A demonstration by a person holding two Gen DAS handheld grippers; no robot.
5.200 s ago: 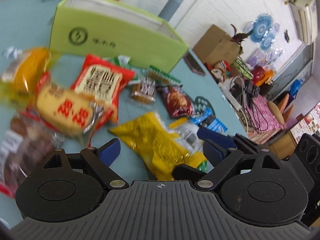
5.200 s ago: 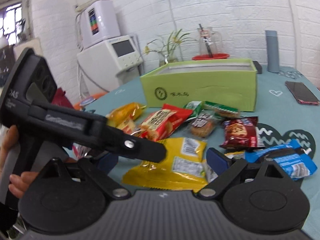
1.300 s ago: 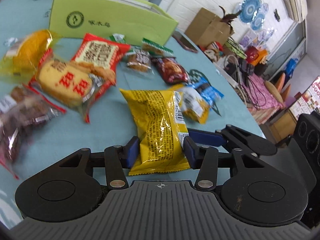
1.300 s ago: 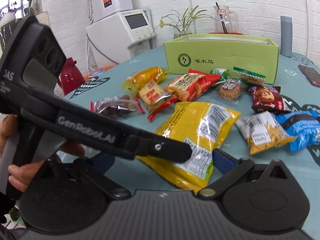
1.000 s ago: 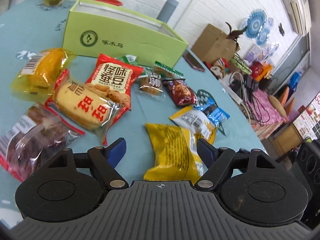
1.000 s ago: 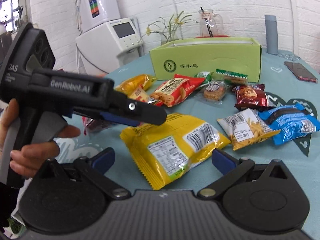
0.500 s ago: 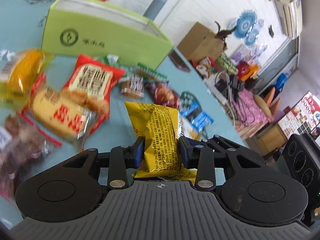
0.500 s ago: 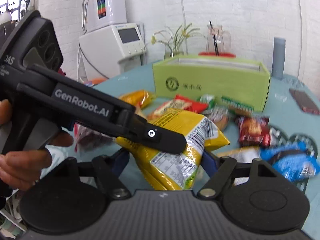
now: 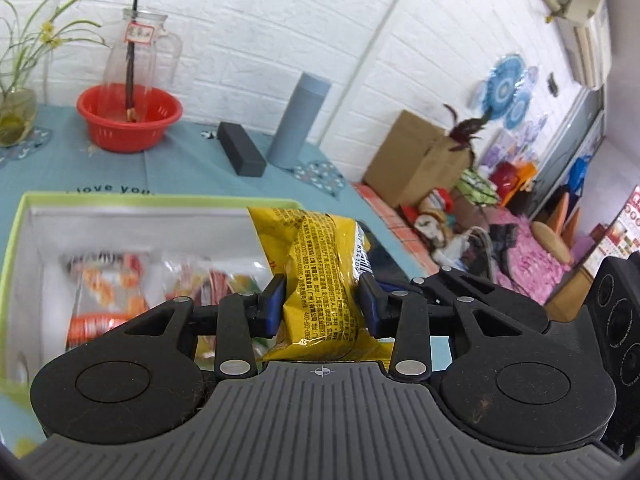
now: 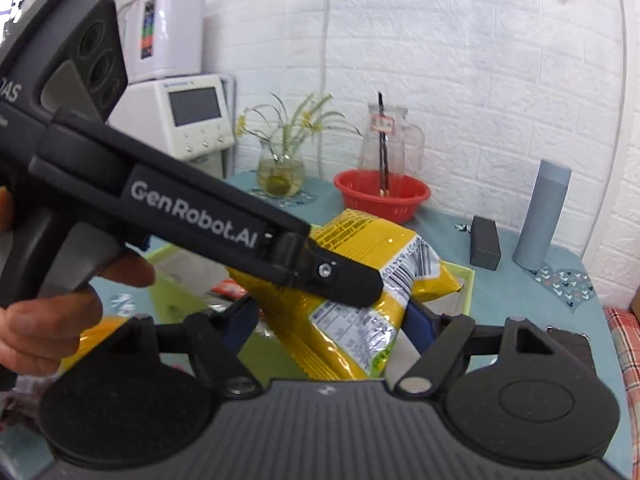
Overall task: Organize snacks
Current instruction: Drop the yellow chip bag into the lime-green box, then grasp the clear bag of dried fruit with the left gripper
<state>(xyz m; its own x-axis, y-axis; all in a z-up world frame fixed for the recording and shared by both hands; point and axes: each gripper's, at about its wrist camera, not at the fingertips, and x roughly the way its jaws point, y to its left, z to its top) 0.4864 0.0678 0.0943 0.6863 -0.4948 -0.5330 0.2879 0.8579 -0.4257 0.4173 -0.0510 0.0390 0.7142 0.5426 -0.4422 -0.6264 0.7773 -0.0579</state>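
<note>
Nearest you, both tongs are clamped on the yellow snack bag (image 9: 320,280): the left tongs (image 9: 320,306) pinch its narrow middle, the right tongs (image 10: 326,326) span its wider body. The bag hangs in the air above the open green box (image 9: 16,240). It is probably light, puffy and crinkly, with slick film, so take it by the flat sealed edges or gently across the belly to spare the contents. Inside the box lie other soft wrappers (image 9: 104,292). Beyond, on the teal table (image 9: 184,164), stand a ribbed red plastic basket (image 9: 128,118) and a smooth grey cylinder flask (image 9: 298,120).
</note>
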